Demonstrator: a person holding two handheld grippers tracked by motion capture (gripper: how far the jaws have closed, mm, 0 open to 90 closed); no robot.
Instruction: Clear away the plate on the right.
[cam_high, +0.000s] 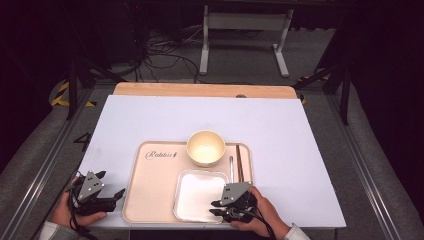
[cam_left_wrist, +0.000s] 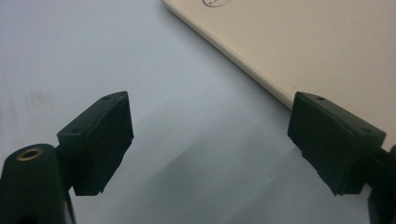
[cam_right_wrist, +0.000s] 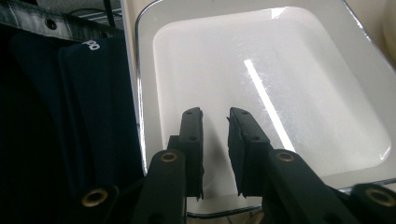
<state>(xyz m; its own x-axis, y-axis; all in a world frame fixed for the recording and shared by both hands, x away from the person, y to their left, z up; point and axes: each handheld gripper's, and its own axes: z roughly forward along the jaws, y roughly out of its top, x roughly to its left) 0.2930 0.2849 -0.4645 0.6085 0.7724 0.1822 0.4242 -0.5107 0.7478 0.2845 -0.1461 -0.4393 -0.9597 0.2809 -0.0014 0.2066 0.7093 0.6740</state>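
- Right gripper (cam_high: 220, 207): jaws narrowly parted, straddling nothing firm; poised over the near rim of the white rectangular dish (cam_right_wrist: 280, 88), seemingly to pinch it.
- Dish: empty, glossy, shallow; near-right on the beige tray (cam_high: 150, 195).
- Left gripper (cam_high: 107, 192): jaws spread wide, empty, over the bench (cam_high: 300, 145) left of the tray.
- Bowl (cam_high: 205, 148): cream, far on tray.

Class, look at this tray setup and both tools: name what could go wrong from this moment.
1. The right tool sits over the white dish with jaws nearly closed and nothing between them; its near rim lies close to the table edge, so a nudge might push the dish askew.
2. The left tool is open beside the tray; closing there might catch the tray's edge.
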